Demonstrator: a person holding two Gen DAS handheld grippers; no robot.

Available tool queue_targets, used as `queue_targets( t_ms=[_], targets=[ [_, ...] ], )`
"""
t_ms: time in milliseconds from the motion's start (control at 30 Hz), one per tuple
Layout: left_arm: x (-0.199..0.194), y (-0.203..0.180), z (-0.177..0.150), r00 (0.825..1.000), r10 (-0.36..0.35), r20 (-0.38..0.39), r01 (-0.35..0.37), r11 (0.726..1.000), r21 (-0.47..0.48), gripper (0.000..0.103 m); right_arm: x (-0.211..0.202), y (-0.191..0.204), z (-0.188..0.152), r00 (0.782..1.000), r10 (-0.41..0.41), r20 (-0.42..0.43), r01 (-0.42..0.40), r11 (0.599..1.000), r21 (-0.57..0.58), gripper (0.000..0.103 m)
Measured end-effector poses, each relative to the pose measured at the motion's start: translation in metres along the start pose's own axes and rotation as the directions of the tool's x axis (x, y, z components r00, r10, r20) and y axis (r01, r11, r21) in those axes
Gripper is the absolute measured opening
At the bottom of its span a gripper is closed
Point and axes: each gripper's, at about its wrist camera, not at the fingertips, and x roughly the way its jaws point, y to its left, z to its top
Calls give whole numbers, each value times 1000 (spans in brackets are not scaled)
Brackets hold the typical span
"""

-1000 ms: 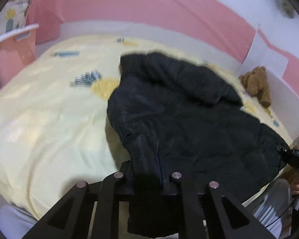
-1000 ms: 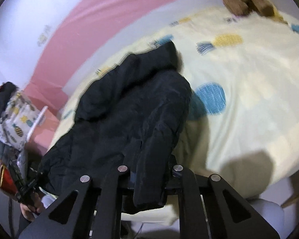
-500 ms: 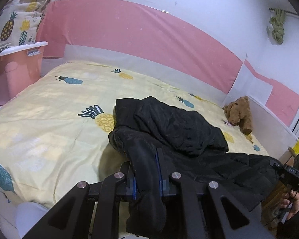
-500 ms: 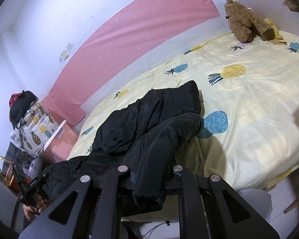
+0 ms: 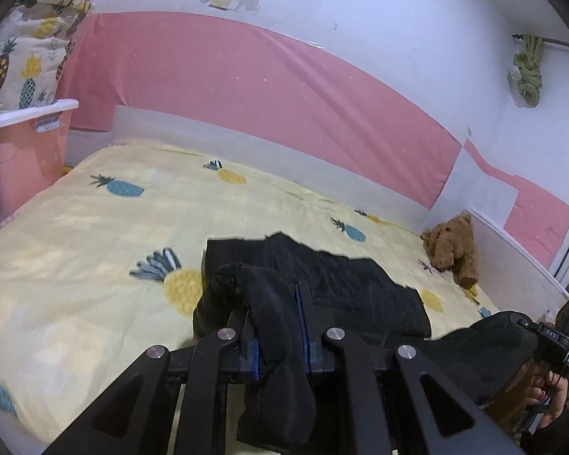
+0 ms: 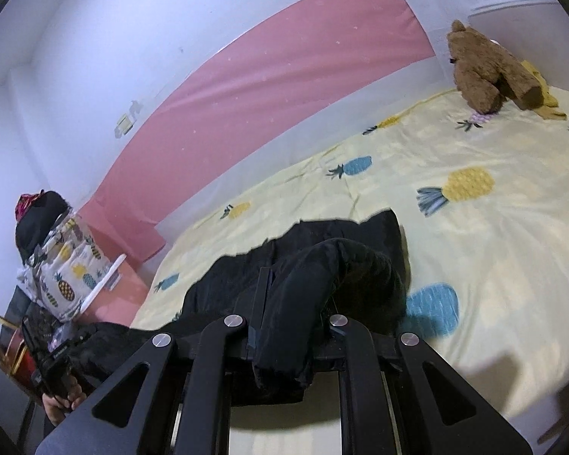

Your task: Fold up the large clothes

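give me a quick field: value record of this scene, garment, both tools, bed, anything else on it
garment: black jacket, bunched near the bed's front edge, part lying on the sheet
left tool: shut on a fold of the jacket
right tool: shut on another fold of the jacket
bed: yellow pineapple-print sheet
other item: brown teddy bear at the far corner, apart from the jacket
fold state: not yet folded flat

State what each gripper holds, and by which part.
Both hold the black jacket: left gripper and right gripper each pinch a bunched fold of fabric; which part cannot be told.
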Motion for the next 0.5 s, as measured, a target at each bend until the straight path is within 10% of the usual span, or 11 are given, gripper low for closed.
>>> queue_targets(
  t_ms=[500],
  targets=[
    [201,45,66,981,123,-151,-135,988,-70,15,201,-20,84,969,-163,-185,157,986,-46,15]
  ],
)
